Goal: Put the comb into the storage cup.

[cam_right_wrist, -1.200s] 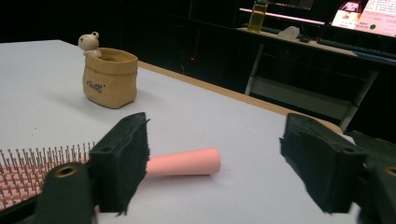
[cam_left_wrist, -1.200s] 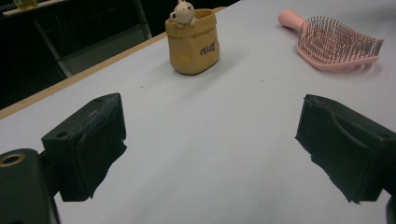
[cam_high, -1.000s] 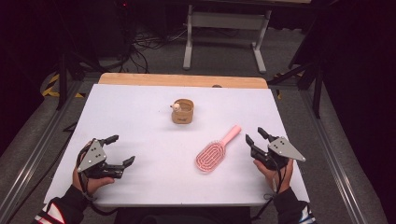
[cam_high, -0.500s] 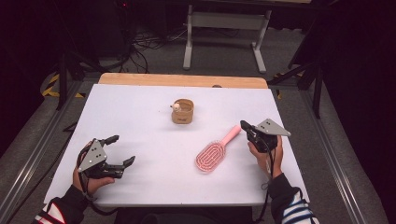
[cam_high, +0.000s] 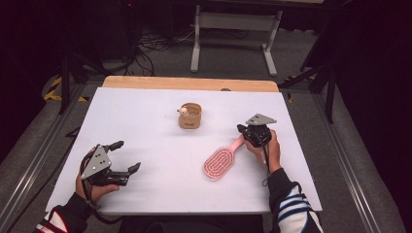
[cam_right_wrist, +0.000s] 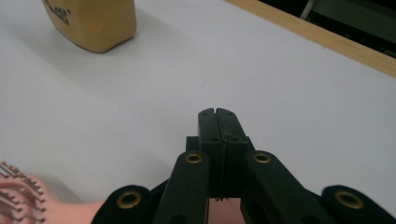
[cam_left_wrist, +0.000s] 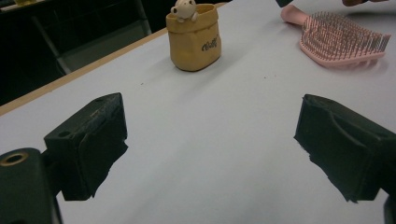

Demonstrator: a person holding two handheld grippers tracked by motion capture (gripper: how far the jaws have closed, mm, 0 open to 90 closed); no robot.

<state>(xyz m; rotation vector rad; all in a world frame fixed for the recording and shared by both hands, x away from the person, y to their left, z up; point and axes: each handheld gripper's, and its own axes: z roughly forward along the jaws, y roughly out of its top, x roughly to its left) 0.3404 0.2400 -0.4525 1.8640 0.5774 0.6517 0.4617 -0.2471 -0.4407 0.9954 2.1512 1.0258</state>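
A pink hairbrush (cam_high: 219, 162) lies bristles up on the white table (cam_high: 145, 111), right of centre, its handle pointing up-right. My right gripper (cam_high: 241, 129) sits over the handle's end; in the right gripper view its jaws (cam_right_wrist: 217, 113) are pressed together with nothing between the tips, and pink handle shows beneath the linkage. The brush head (cam_right_wrist: 18, 196) sits at that view's lower left. My left gripper (cam_high: 127, 155) rests open near the front left, its jaws wide apart (cam_left_wrist: 210, 149) and empty. The brush (cam_left_wrist: 343, 39) lies far ahead of it.
A small tan pouch (cam_high: 190, 115) with a little white figure on its rim stands at the table's middle back; the pouch (cam_left_wrist: 194, 37) is upright ahead of the left jaws, and the pouch (cam_right_wrist: 91, 23) sits beyond the right ones. A wooden edge (cam_high: 189, 83) borders the far side.
My right gripper moved from the table's right edge inward and leftward to the brush handle, and its jaws went from open to shut. The left gripper stayed put.
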